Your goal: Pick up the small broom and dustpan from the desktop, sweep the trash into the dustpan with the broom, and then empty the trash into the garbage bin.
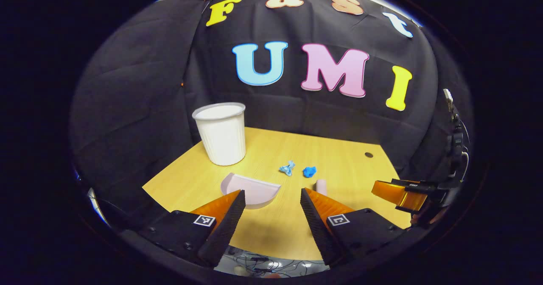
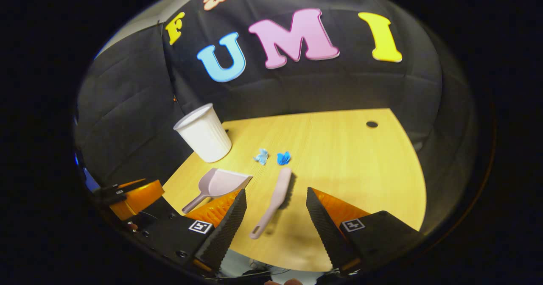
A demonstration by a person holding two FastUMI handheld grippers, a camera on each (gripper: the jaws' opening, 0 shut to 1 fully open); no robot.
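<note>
Both grippers point(image 1: 272, 202) point(image 2: 275, 202) gape released above the woodgrain desktop point(image 2: 348, 162), long-handled broom point(image 2: 275, 202) beside scoop-shaped dustpan point(image 2: 218, 183).

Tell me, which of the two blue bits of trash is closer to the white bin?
The paler, light blue scrap is closer to the white bin. The deeper blue scrap lies just beside it on the far side, next to the broom head.
</note>
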